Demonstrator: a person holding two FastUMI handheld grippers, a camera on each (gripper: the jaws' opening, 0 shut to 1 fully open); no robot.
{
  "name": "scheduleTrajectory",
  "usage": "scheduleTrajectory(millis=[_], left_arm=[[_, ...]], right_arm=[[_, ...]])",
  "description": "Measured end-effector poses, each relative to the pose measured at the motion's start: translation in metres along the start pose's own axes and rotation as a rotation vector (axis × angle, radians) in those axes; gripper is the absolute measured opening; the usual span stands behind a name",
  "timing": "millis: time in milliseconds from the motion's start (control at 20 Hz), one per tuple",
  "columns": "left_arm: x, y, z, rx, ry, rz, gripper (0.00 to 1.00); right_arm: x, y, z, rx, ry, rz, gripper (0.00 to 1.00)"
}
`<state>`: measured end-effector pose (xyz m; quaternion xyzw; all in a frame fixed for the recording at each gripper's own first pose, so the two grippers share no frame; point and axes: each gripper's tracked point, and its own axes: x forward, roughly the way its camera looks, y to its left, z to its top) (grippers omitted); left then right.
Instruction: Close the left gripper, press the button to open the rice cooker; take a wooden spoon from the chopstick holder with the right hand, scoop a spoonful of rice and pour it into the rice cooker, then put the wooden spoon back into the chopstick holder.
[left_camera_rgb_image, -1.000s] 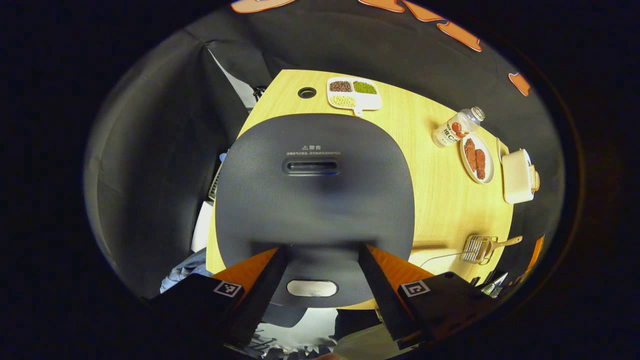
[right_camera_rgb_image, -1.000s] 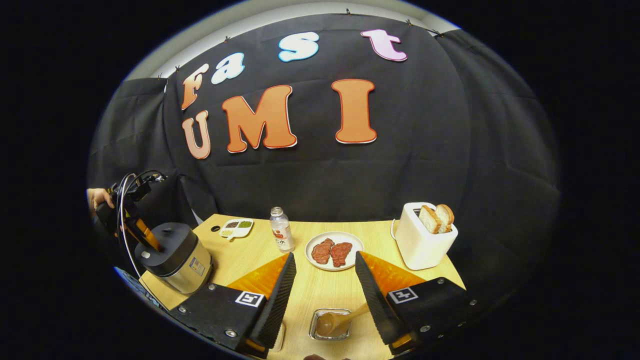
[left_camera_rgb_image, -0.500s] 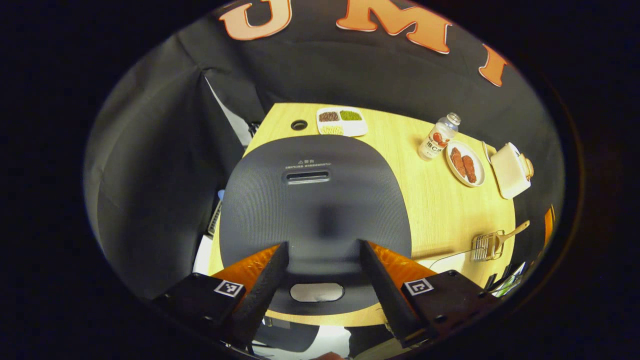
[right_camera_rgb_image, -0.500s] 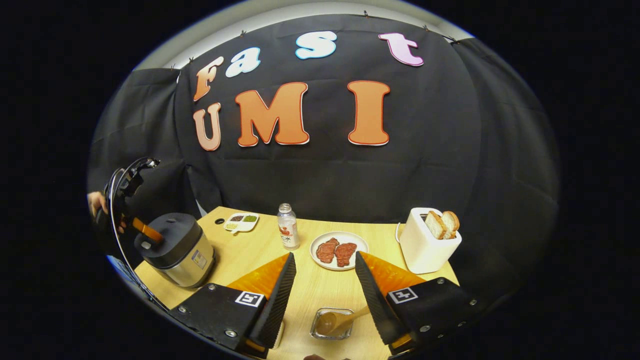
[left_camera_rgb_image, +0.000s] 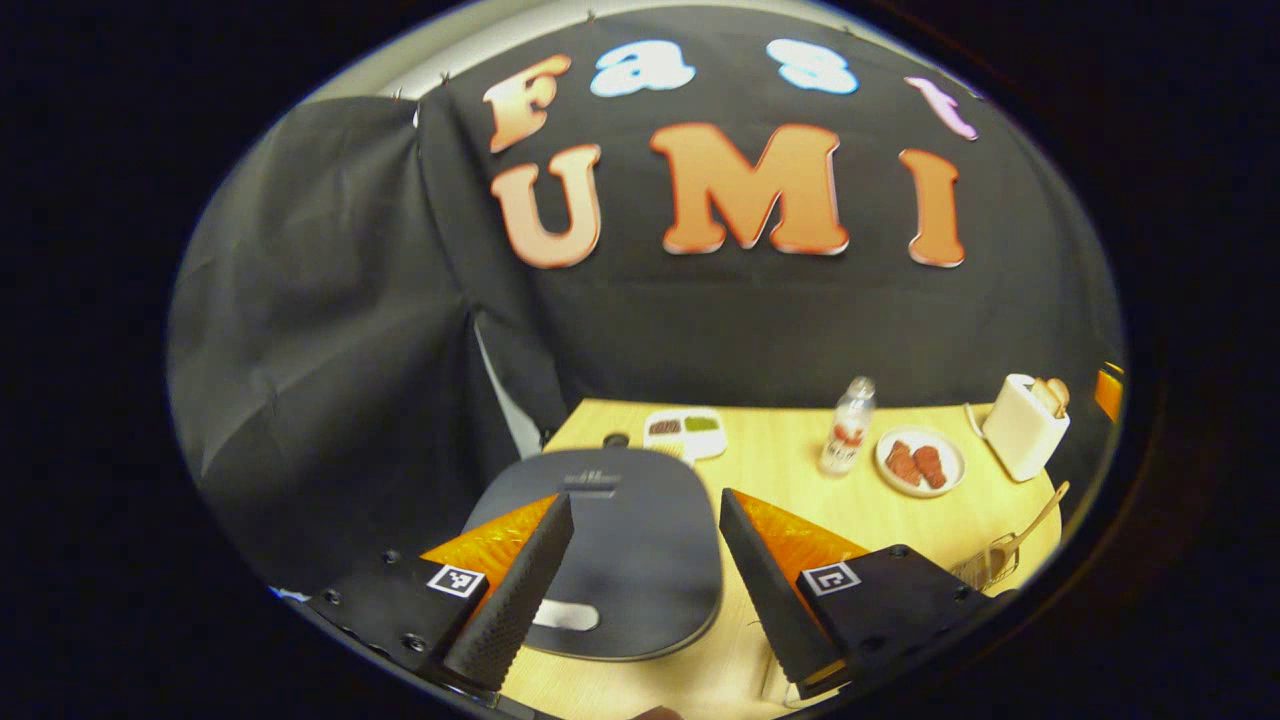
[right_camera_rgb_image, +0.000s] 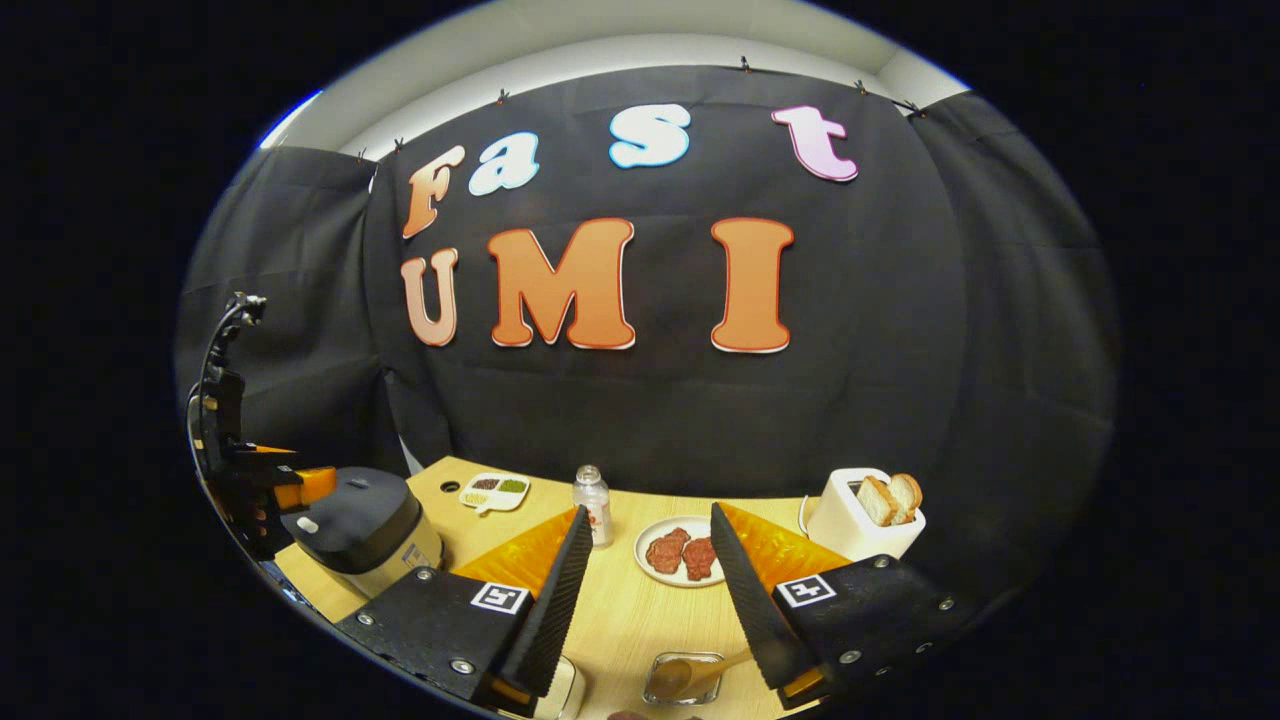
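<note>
The rice cooker (left_camera_rgb_image: 610, 550) has a dark ribbed lid, which is down, and a pale oval button (left_camera_rgb_image: 565, 615) near its front edge. My left gripper (left_camera_rgb_image: 643, 497) is open and hovers over the lid's front, touching nothing. In the right gripper view the cooker (right_camera_rgb_image: 365, 525) stands at the table's left end with the left gripper (right_camera_rgb_image: 290, 487) just above its near side. A wire chopstick holder (right_camera_rgb_image: 683, 677) holds the wooden spoon (right_camera_rgb_image: 672, 680). My right gripper (right_camera_rgb_image: 648, 510) hangs open above it. The holder (left_camera_rgb_image: 985, 568) also sits at the right in the left gripper view.
On the wooden table (right_camera_rgb_image: 620, 610) stand a sectioned tray of beans (right_camera_rgb_image: 495, 490), a clear bottle (right_camera_rgb_image: 592, 505), a plate of meat (right_camera_rgb_image: 685, 550) and a white toaster (right_camera_rgb_image: 865, 510) with bread. A white container (right_camera_rgb_image: 560, 690) lies beside the holder.
The left gripper has tipped up and drawn back from straight over the lid, so the wall now shows. The right gripper view has tilted slightly upward. Both stay open.
</note>
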<state>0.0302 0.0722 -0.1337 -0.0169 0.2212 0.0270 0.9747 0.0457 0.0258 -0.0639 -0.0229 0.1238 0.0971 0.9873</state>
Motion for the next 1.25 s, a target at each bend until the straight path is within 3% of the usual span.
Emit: scheduleTrajectory(millis=[100, 150, 200, 250, 300, 450, 550, 650, 700, 800, 850, 950, 1050, 1250], left_arm=[[-0.012, -0.025, 0.029, -0.029, -0.074, -0.056, 1.0], [-0.021, -0.029, 0.042, -0.038, -0.112, -0.07, 1.0], [-0.027, -0.03, 0.056, -0.044, -0.153, -0.073, 1.0], [-0.033, -0.032, 0.069, -0.047, -0.193, -0.078, 1.0], [-0.039, -0.034, 0.081, -0.048, -0.237, -0.084, 1.0], [-0.057, -0.038, 0.097, -0.02, -0.355, -0.086, 1.0], [-0.058, -0.042, 0.094, 0.009, -0.367, -0.072, 1.0], [-0.064, -0.046, 0.096, 0.019, -0.381, -0.078, 0.99], [-0.067, -0.048, 0.098, 0.017, -0.396, -0.085, 0.99], [-0.066, -0.053, 0.092, 0.008, -0.397, -0.109, 0.98], [-0.064, -0.05, 0.085, 0.004, -0.38, -0.105, 0.98], [-0.067, -0.048, 0.088, 0.01, -0.386, -0.098, 0.97], [-0.069, -0.05, 0.092, 0.034, -0.399, -0.093, 0.97], [-0.072, -0.058, 0.095, 0.057, -0.405, -0.117, 0.97]], right_arm=[[0.0, 0.006, 0.013, 0.005, -0.034, 0.002, 0.75], [-0.003, 0.005, 0.017, 0.003, -0.047, 0.0, 0.84], [-0.004, 0.006, 0.023, 0.004, -0.063, 0.001, 0.76], [-0.007, 0.01, 0.03, 0.019, -0.078, 0.002, 0.84], [-0.009, 0.016, 0.035, 0.037, -0.093, 0.016, 0.78], [-0.013, 0.026, 0.038, 0.047, -0.13, 0.039, 0.79], [-0.014, 0.028, 0.04, 0.048, -0.137, 0.045, 0.75], [-0.017, 0.029, 0.048, 0.049, -0.171, 0.055, 0.84], [-0.018, 0.029, 0.053, 0.046, -0.194, 0.053, 0.8], [-0.019, 0.027, 0.063, 0.035, -0.256, 0.048, 0.84], [-0.019, 0.027, 0.06, 0.036, -0.258, 0.046, 0.8], [-0.02, 0.031, 0.054, 0.043, -0.244, 0.055, 0.84], [-0.021, 0.031, 0.058, 0.043, -0.25, 0.058, 0.75], [-0.023, 0.029, 0.07, 0.034, -0.278, 0.052, 0.75]])
